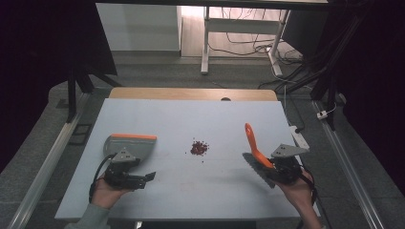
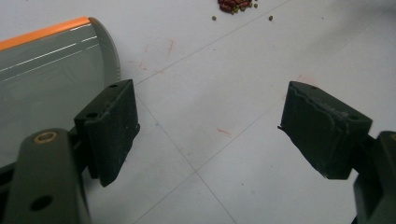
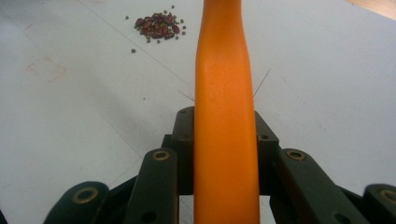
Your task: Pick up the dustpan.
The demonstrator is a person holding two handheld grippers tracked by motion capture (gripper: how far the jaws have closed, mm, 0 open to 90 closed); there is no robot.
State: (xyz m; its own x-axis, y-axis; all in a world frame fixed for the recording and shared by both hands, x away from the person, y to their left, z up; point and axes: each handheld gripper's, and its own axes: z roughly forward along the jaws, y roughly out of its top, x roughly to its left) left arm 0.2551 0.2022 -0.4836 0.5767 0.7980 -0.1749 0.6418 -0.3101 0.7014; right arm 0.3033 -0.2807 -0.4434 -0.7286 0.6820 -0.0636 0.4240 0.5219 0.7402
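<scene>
A small heap of red beans (image 1: 199, 148) lies mid-table, with a few strays around it; the same beans (image 2: 236, 5) (image 3: 159, 25) appear in both gripper views. A grey dustpan (image 1: 130, 145) with an orange lip rests flat at the left. My left gripper (image 1: 143, 170) hovers just in front of it, open, with bare table between its jaws (image 2: 208, 126) and the dustpan (image 2: 46, 70) beside its left jaw. My right gripper (image 1: 273, 166) is shut on the brush's orange handle (image 1: 253, 142), bristles low towards the table. The handle (image 3: 224, 93) runs up from between the right gripper's jaws (image 3: 224, 140).
The pale table (image 1: 191, 200) has a wooden strip (image 1: 191, 93) along its far edge. A white power strip (image 1: 299, 137) lies off its right edge. Metal rails flank the table, and a white desk frame with cables stands beyond.
</scene>
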